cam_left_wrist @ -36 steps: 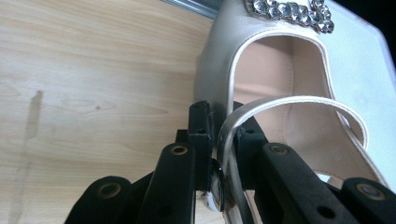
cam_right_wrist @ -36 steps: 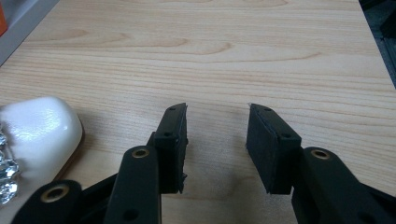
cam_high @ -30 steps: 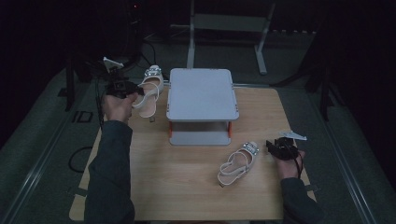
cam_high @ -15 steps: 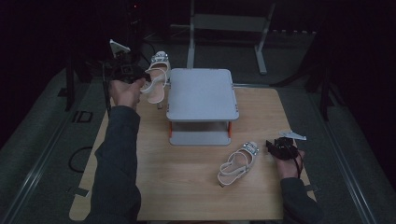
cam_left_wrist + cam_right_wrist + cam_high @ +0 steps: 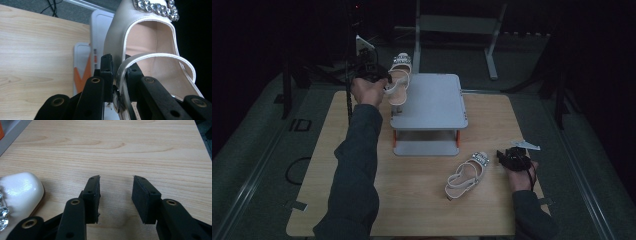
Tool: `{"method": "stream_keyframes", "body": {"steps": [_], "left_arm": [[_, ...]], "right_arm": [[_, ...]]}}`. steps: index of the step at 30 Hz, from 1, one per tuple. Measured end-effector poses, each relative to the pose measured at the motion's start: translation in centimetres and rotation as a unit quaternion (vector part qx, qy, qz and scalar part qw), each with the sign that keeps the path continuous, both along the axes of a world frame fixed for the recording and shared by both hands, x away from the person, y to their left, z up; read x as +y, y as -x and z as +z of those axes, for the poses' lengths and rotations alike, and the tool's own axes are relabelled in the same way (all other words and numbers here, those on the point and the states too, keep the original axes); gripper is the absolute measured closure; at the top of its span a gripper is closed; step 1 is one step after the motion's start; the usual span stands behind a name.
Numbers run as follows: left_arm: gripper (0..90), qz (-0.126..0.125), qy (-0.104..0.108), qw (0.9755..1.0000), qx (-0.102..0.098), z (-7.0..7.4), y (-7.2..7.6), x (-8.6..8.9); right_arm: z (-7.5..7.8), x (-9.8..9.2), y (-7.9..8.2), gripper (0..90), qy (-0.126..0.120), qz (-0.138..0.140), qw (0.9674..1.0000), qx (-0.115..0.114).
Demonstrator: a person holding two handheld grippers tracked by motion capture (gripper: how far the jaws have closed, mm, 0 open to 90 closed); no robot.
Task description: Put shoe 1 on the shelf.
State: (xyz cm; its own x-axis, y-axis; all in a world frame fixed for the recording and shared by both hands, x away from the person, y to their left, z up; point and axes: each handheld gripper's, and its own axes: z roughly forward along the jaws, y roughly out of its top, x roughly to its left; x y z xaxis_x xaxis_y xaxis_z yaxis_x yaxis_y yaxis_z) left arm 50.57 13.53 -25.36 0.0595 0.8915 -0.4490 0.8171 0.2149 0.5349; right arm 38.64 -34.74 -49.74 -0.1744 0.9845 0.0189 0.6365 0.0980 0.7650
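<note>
A cream sandal with a jewelled strap (image 5: 397, 80) hangs in the air at the far left corner of the grey two-tier rack (image 5: 432, 102). My left gripper (image 5: 379, 82) is shut on its thin back strap (image 5: 147, 58), which runs between the jaws. The sandal's toe (image 5: 140, 15) points away from the camera, over the rack's edge (image 5: 96, 32). A second matching sandal (image 5: 468, 172) lies on the wooden table (image 5: 412, 200) near the front right. My right gripper (image 5: 507, 159) rests just right of it, open, with bare table between its jaws (image 5: 115, 197). That sandal's toe (image 5: 21, 191) lies at the left.
The rack has orange legs (image 5: 394, 140) and a lower shelf (image 5: 427, 147). A metal stand (image 5: 457, 25) is on the floor beyond the table. Cables (image 5: 297, 170) lie on the floor at the left.
My left gripper has lifted the sandal off the table and carried it up and to the right, toward the rack's far left corner. The right gripper and the other sandal have stayed put.
</note>
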Motion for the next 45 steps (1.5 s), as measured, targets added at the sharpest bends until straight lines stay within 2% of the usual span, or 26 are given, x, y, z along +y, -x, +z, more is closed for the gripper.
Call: {"method": "stream_keyframes", "body": {"steps": [4,14,16,21,24,29,33,45], "left_arm": [[80.9,0.002,0.005,1.0,-0.003,0.0,-0.4,-1.1],[80.9,-0.002,-0.012,0.9998,0.013,-1.2,-1.7,-3.4],[80.9,-0.003,-0.021,0.9996,0.016,-1.2,-1.9,-3.8],[80.9,0.002,-0.018,0.9997,0.017,-1.4,-2.3,-4.8],[81.0,0.001,-0.022,0.9994,0.025,-1.7,-2.5,-5.3],[81.0,-0.003,-0.023,0.9991,0.035,-2.2,-2.9,-5.9],[80.9,0.004,-0.027,0.9988,0.041,-2.6,-3.2,-6.1],[81.0,0.009,-0.038,0.9983,0.044,-2.8,-3.5,-6.3]], "right_arm": [[0.1,0.0,0.0,57.8,-0.002,0.0,1.0,-0.001],[0.1,-0.1,0.0,57.6,-0.005,0.001,1.0,-0.002],[0.1,-0.1,0.0,57.6,-0.007,-0.001,1.0,-0.003],[0.1,-0.2,0.0,57.6,-0.008,-0.001,1.0,-0.004],[0.1,-0.2,0.0,57.6,-0.008,-0.001,1.0,-0.004],[0.1,-0.2,0.0,57.6,-0.008,0.0,1.0,-0.005],[0.1,-0.1,-0.1,57.6,-0.008,0.001,1.0,-0.004],[0.0,0.1,-0.2,57.5,-0.007,0.004,1.0,-0.002]]}}
